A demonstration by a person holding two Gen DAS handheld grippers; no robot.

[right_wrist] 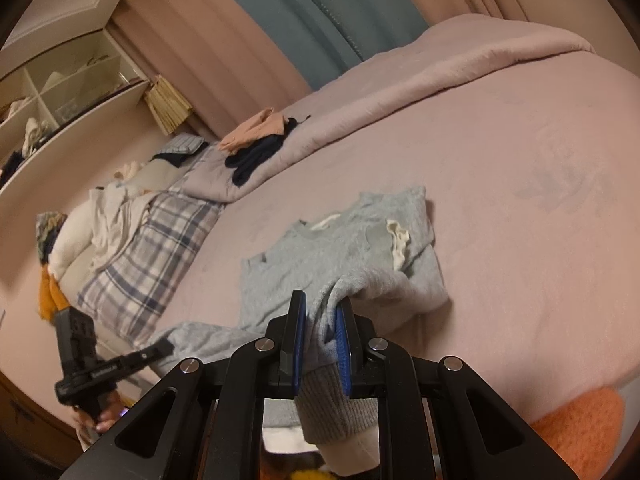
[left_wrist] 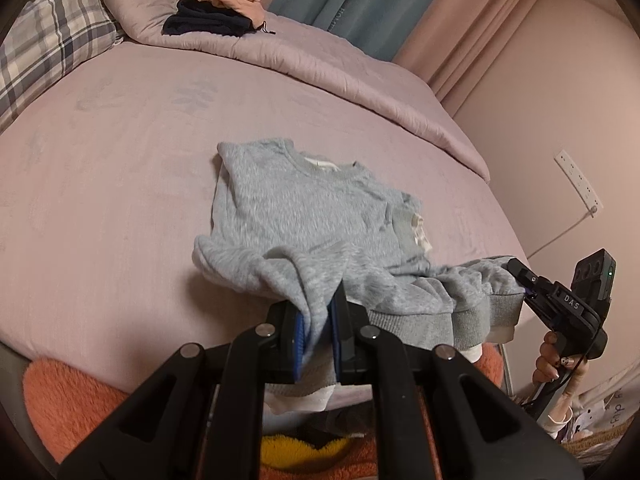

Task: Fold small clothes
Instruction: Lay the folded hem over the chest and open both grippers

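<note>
A small grey sweatshirt [left_wrist: 312, 216] lies on the pink bed [left_wrist: 100, 200], neck toward the far side, sleeves folded in. Its ribbed hem is lifted at the near edge. My left gripper [left_wrist: 318, 320] is shut on the hem's left part. My right gripper [right_wrist: 322, 320] is shut on the hem's right corner [right_wrist: 340, 408]. In the left wrist view the right gripper [left_wrist: 520, 280] grips the hem at the right. In the right wrist view the left gripper [right_wrist: 160, 350] holds the sweatshirt [right_wrist: 332, 248] at lower left.
A pile of dark and peach clothes [left_wrist: 218, 12] sits on the rolled quilt [left_wrist: 320, 64] at the far side. A plaid pillow [left_wrist: 44, 44] lies at the left. Curtains and a wall with a power strip [left_wrist: 578, 180] stand to the right. Shelves [right_wrist: 60, 92] line the wall.
</note>
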